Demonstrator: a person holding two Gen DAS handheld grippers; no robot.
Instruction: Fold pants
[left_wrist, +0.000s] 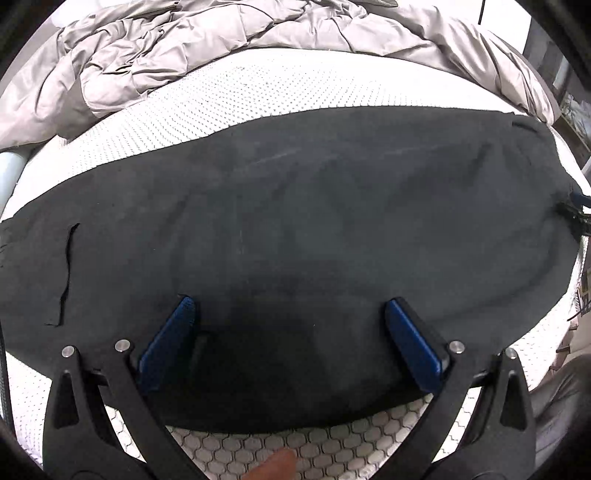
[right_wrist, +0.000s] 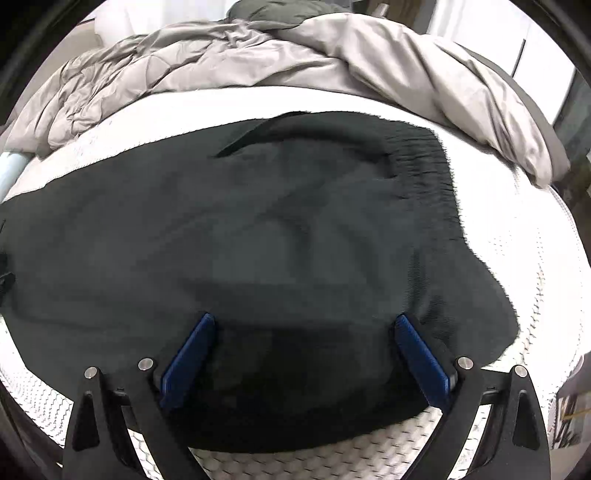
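White mattress (left_wrist: 229, 92) with a dotted, honeycomb-textured cover fills the scene. Crumpled grey duvet (left_wrist: 177, 40) bunched along the mattress's far edge, spilling down past its far right corner. Dark grey pillow or bedding (right_wrist: 273, 14) sits behind the duvet, partly hidden. Pale blue-grey cylindrical piece (left_wrist: 9, 173) at the mattress's left edge, unclear what. Window or glass panels (right_wrist: 546, 62) beyond the mattress's right side.

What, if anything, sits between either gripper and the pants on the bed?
Nothing visible. Both the left gripper and right gripper are open directly over the dark pants, which lie spread on the white mattress. The grey comforter is bunched behind them, clear of the pants.
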